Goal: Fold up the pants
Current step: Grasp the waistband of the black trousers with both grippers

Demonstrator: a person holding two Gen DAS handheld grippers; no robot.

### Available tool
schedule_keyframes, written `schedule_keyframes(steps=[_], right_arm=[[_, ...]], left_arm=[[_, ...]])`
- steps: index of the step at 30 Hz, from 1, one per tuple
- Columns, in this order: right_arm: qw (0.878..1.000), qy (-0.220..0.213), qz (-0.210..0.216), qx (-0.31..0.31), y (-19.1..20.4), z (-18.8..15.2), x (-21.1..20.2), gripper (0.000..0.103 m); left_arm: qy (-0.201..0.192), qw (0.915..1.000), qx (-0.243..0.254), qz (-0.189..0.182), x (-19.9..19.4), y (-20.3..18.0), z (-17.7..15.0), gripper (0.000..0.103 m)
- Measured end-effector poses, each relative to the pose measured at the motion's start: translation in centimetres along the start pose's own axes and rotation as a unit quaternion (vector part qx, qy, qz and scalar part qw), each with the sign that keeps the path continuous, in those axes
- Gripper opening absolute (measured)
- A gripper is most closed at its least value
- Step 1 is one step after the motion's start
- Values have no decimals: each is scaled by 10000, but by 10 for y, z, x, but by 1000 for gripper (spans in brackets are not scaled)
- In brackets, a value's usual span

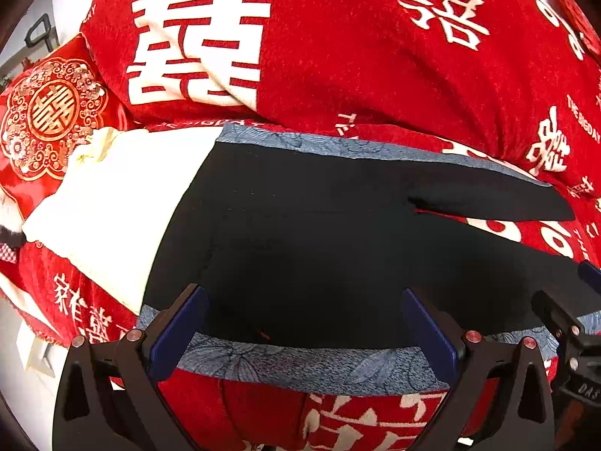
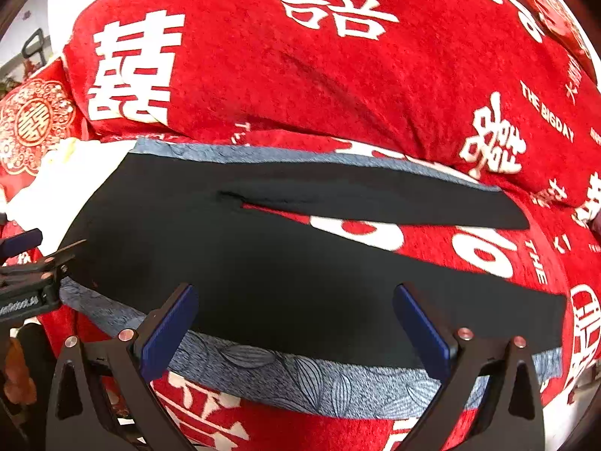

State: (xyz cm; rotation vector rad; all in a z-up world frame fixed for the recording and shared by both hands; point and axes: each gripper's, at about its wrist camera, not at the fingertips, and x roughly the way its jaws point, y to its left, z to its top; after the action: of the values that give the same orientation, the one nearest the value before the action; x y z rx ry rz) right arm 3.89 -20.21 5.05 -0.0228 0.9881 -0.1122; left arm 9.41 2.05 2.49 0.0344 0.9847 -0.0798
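Black pants (image 1: 300, 233) (image 2: 263, 255) lie spread flat on a blue-grey patterned cloth (image 1: 285, 364) (image 2: 300, 379) over a red bed. The waist end is at the left and the two legs fan out to the right with a red gap between them. My left gripper (image 1: 304, 323) stands open just above the near edge of the pants, nothing between its blue pads. Further right along that same near edge, over the nearer leg, my right gripper (image 2: 296, 319) also stands open and empty. Each gripper shows at the edge of the other's view.
A bulky red quilt with white characters (image 1: 338, 37) (image 2: 300, 75) is piled behind the pants. A white folded cloth (image 1: 109, 203) lies left of the waist, beside a red embroidered pillow (image 1: 49, 112). The bed's near edge is just below the grippers.
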Motion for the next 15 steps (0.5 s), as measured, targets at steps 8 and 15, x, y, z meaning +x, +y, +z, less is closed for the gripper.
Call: schedule_keyframes(steps=[8, 15], right_arm=[[9994, 228, 230, -139, 14, -2, 8, 103], [9979, -575, 295, -97, 16, 17, -16, 103]], left_arm=[[105, 9998, -26, 173, 6, 7, -5, 103], [132, 9997, -30, 200, 15, 16, -3, 103]])
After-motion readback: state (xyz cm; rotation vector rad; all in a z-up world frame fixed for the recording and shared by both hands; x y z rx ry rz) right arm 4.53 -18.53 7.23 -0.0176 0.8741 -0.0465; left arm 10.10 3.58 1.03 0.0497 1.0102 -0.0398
